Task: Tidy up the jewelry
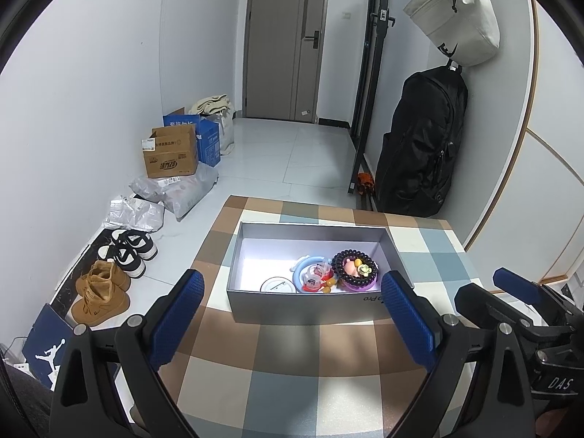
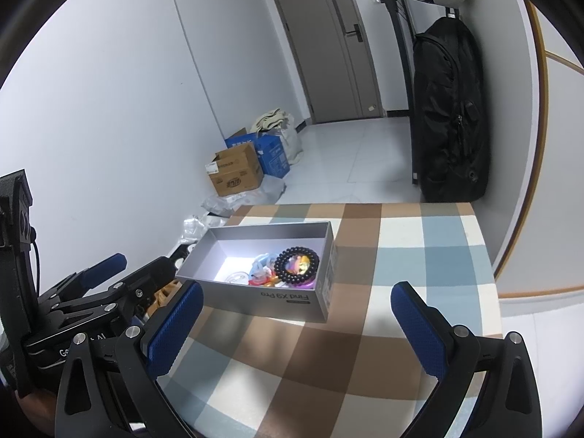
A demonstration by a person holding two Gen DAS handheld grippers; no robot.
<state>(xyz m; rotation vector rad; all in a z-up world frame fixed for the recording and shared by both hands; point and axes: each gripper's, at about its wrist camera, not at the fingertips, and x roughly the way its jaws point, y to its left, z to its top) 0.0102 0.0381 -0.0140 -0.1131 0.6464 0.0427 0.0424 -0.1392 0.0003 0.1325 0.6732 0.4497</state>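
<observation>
A grey cardboard box (image 1: 303,306) (image 2: 277,301) stands open on the checked tablecloth (image 1: 277,361) (image 2: 401,255). Inside lie a dark bead bracelet (image 1: 341,260) (image 2: 283,257), a light blue ring (image 1: 304,263), a round white piece (image 1: 277,286) (image 2: 236,277) and small coloured trinkets (image 1: 317,275) (image 2: 264,273). My left gripper (image 1: 292,303) hovers open just in front of the box, empty. My right gripper (image 2: 297,314) is open too, near the box's right front corner, holding nothing. Each gripper shows at the edge of the other's view.
Left of the table on the floor are shoes (image 1: 109,284), plastic parcels (image 1: 175,189) and cardboard boxes (image 1: 171,153) (image 2: 237,173). A black backpack (image 1: 419,146) (image 2: 449,116) hangs behind the table by a closed door (image 1: 284,40).
</observation>
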